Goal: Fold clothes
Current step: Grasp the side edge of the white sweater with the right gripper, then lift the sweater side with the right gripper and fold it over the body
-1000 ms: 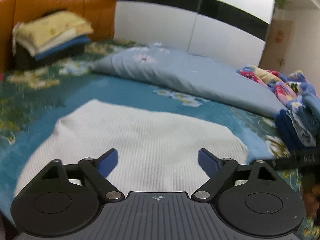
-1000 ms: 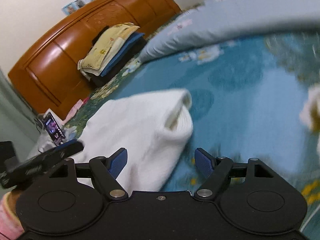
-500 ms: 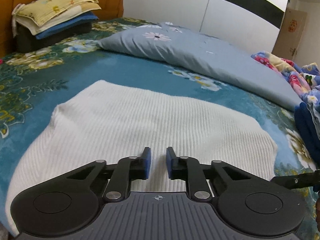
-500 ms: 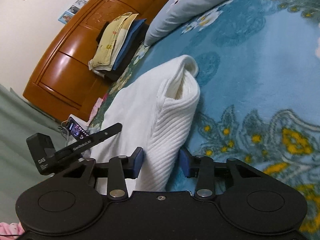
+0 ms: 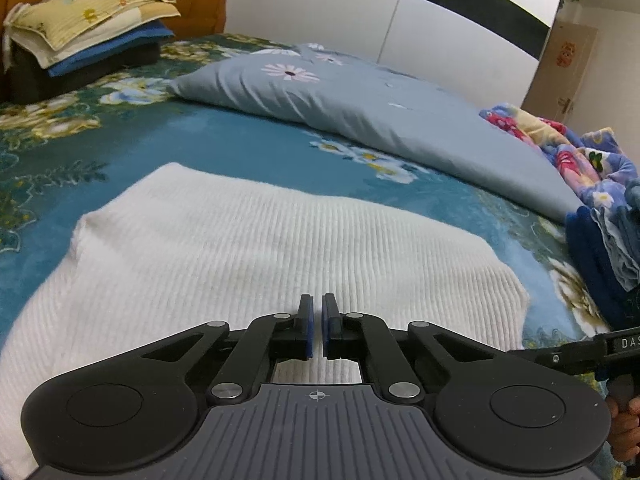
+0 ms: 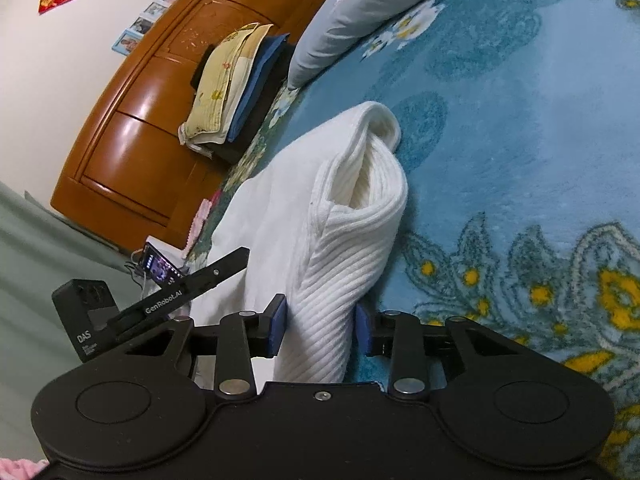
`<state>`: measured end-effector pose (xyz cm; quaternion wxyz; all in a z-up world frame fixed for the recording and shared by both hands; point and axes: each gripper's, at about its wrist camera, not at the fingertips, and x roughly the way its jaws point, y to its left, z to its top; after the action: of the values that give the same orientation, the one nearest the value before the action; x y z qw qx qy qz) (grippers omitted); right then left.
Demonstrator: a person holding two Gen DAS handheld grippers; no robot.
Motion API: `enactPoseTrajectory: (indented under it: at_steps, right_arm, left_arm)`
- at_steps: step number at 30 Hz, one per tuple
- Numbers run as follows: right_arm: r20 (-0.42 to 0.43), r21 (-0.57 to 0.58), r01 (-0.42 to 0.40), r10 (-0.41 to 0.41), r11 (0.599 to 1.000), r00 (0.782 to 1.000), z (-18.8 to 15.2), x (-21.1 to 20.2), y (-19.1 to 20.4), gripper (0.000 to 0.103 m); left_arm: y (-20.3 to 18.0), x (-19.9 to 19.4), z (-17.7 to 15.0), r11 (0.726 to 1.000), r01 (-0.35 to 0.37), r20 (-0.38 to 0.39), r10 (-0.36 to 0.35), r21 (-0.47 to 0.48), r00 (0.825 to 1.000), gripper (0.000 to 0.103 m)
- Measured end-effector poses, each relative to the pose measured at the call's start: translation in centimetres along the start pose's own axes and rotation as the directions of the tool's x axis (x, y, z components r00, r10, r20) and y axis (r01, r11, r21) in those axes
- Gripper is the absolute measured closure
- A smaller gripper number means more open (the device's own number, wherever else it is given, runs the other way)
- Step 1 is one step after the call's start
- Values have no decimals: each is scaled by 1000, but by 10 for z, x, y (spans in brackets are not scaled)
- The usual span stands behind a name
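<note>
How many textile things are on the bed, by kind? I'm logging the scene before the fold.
White ribbed garment: 1
Grey-blue daisy quilt: 1
Folded stack by the headboard: 1
Colourful floral bundle: 1
Total: 4

black linkage fingers (image 5: 306,332) with blue pads, silver screws.

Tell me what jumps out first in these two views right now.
The white ribbed sweater dominates, spread across the teal floral bedspread. In the right wrist view the right hand-held gripper is shut on a bunched edge of it, while the left hand-held gripper sits shut at its near edge. A stack of folded linens rests by the wooden headboard.
</note>
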<state>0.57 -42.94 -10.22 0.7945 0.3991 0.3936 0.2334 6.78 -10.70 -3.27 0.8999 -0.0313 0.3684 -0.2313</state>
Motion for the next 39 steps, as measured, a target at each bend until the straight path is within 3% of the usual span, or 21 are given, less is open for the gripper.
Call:
enactPoseTrajectory:
  at_steps: [12, 21, 29, 36, 39]
  right_arm:
    - [-35, 74, 22, -19, 997, 999, -5, -8, 1, 65]
    - [22, 78, 46, -48, 996, 999, -10, -4, 6, 78]
    - [72, -30, 70, -68, 997, 995, -3, -12, 52, 86]
    - [53, -39, 122, -120, 992, 991, -4, -14, 57, 87]
    - [44, -43, 144, -142, 989, 989, -5, -15, 60, 87]
  left_arm:
    - [9, 0, -3, 1000, 20, -17, -20, -22, 1000, 100]
    - [9, 8, -6, 1000, 12, -33, -12, 12, 999, 100]
    - [17, 15, -6, 999, 38, -65, -38, -3, 997, 100]
    - [31, 17, -7, 994, 88, -73, -92, -62, 993, 100]
    - [30, 16, -8, 995, 91, -70, -94, -44, 993, 100]
